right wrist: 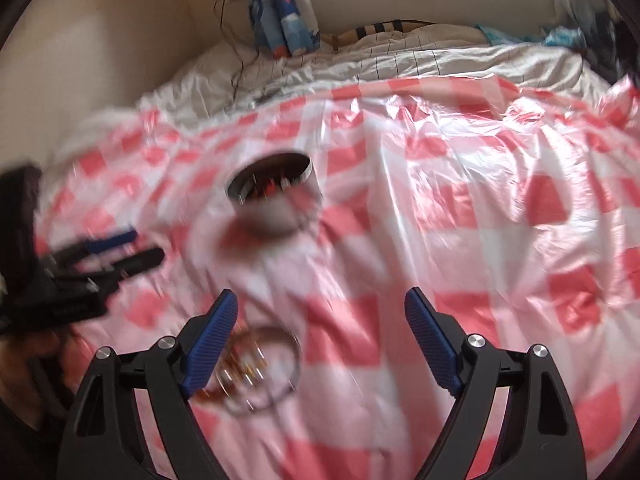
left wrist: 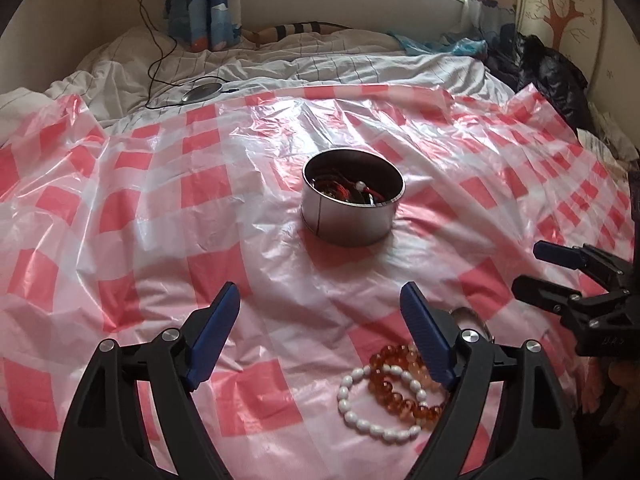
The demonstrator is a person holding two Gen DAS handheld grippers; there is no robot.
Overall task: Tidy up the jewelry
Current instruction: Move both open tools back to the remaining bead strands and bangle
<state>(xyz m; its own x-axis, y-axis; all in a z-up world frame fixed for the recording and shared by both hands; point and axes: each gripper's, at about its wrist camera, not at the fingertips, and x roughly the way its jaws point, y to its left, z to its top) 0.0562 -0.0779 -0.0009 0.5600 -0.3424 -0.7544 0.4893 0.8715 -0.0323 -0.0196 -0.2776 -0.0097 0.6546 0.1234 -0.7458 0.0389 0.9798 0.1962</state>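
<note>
**Jewelry layout on the bed: both tongs apart, nothing held**

The bed (left wrist: 280, 60) carries white bedding with thin dark grid lines. A pink-and-white checked plastic sheet (left wrist: 140, 208) covers most of the near part of the bed and is wrinkled and glossy.

A round metal tin (left wrist: 348, 220) stands upright on the sheet, near the middle of the left wrist view and up and to the left of centre in the right wrist view. The tin is open at the top. It contains tangled jewelry in dark, red and white tones; single pieces cannot be told apart.

The left tongs (left wrist: 320, 308) stand wide apart. Only bare sheet lies between the blue pads. The right tongs (right wrist: 320, 312) also stand wide apart, with nothing clamped. The right wrist view is blurred. Each tongs shows at the edge of the other's view, and the two are well apart.

Three loose pieces lie on the sheet, on the near side of the tin:
- A white bead bracelet (left wrist: 368, 404) lies flat just beside the inner pad of the left tongs.
- An amber bead bracelet (left wrist: 400, 392) overlaps the white one and runs partly under that pad.
- A silver bangle (right wrist: 276, 364) lies beside the left-hand pad of the right tongs, touching the amber beads.
</note>
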